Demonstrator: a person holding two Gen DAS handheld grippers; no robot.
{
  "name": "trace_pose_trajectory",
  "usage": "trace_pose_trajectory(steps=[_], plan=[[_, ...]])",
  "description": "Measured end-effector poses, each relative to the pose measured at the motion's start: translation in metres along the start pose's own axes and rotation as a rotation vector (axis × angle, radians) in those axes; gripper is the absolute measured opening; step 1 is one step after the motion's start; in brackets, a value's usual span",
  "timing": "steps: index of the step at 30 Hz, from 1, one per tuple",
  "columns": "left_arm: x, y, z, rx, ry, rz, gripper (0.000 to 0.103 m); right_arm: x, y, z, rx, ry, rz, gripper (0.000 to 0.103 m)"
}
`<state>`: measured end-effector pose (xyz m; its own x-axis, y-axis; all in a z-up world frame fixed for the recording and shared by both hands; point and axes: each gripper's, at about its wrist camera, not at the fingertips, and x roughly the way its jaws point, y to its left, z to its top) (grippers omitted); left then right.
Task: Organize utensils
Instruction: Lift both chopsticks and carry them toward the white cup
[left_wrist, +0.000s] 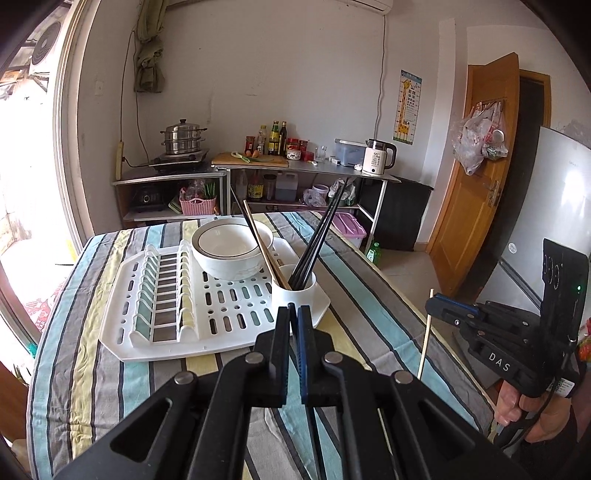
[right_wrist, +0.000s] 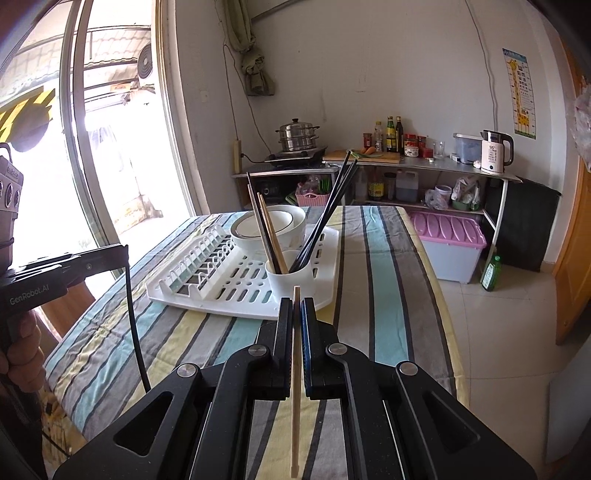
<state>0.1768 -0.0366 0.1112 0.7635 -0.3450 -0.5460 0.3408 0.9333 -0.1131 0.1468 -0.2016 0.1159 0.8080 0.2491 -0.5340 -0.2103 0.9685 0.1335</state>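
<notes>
A white utensil cup (left_wrist: 295, 291) stands at the near right corner of a white dish rack (left_wrist: 122, 295) and holds several black and wooden chopsticks (left_wrist: 319, 236). My left gripper (left_wrist: 294, 308) is shut and looks empty, just before the cup. A black chopstick (left_wrist: 314, 439) hangs from under it. My right gripper (right_wrist: 296, 304) is shut on a light wooden chopstick (right_wrist: 296, 376), held upright just before the cup (right_wrist: 291, 277). It also shows in the left wrist view (left_wrist: 432, 304) off the table's right edge, with the chopstick (left_wrist: 425, 336) hanging down.
A white bowl (left_wrist: 232, 251) sits on the rack behind the cup. The striped tablecloth (left_wrist: 92, 369) covers the table. Behind are metal shelves with a steamer pot (left_wrist: 183, 138), bottles, a kettle (left_wrist: 378, 157), a purple-lidded bin (right_wrist: 448, 240), a door and a fridge.
</notes>
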Motion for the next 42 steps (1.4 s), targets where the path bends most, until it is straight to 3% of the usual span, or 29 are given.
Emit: trace_pose_trajectory(steps=[11, 30, 35, 40, 42], plan=[[0.006, 0.000, 0.023, 0.012, -0.020, -0.014, 0.004, -0.002, 0.000, 0.025, 0.003, -0.065, 0.002, 0.004], [0.037, 0.007, 0.120, -0.002, -0.084, -0.024, 0.000, 0.039, 0.002, 0.098, -0.009, -0.167, 0.028, 0.004], [0.057, 0.010, 0.112, 0.002, -0.047, -0.002, 0.000, 0.048, -0.002, 0.096, -0.003, -0.153, 0.034, 0.004], [0.086, 0.016, 0.096, 0.019, 0.044, -0.065, 0.000, 0.051, -0.001, 0.092, -0.003, -0.141, 0.042, 0.004], [0.095, 0.017, 0.090, 0.031, 0.062, -0.050, 0.002, 0.053, -0.003, 0.092, -0.002, -0.136, 0.042, 0.004]])
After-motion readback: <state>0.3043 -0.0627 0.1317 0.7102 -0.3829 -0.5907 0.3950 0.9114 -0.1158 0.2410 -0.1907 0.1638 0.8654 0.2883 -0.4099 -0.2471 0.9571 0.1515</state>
